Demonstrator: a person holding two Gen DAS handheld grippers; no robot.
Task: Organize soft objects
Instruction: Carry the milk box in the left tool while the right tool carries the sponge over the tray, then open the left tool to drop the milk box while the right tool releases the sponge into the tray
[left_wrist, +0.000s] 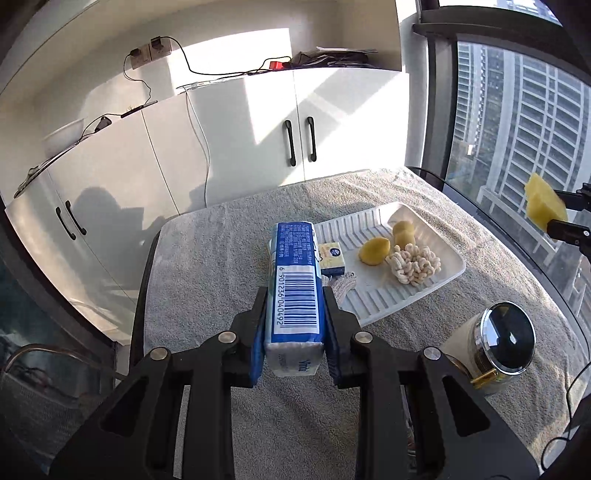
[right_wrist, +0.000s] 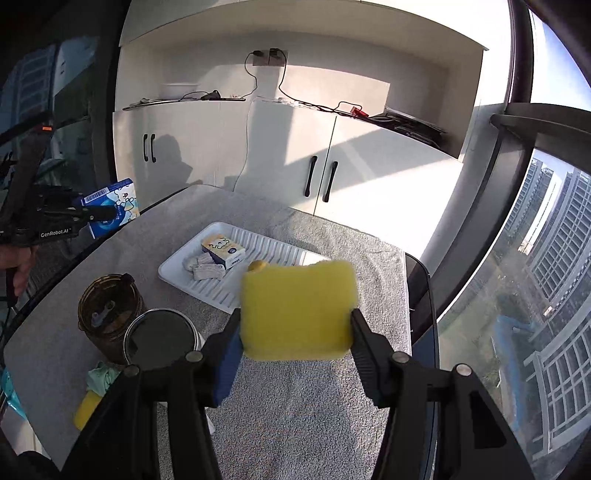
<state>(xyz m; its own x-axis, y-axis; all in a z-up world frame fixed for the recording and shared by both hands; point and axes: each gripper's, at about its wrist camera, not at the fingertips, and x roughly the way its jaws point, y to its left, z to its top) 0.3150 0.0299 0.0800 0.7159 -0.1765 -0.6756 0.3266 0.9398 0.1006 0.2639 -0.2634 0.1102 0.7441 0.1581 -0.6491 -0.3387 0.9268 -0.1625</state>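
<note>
The left gripper (left_wrist: 294, 314) is clamped on a blue tissue pack (left_wrist: 295, 288), barcode side up, held above the grey towel (left_wrist: 207, 258) just left of the white ridged tray (left_wrist: 373, 302). The right gripper (right_wrist: 295, 328) squeezes a yellow sponge (right_wrist: 297, 308) in the air over the towel's right part, near the window side. In the tray lie a small yellow box (left_wrist: 333, 259), a knotted cream rope piece (left_wrist: 414, 266) and two yellow lumps (left_wrist: 374, 251) (what they are cannot be told). A mirror-lidded jar (left_wrist: 495, 343) and an open brown jar (right_wrist: 107, 314) stand close together near the towel's front edge.
</note>
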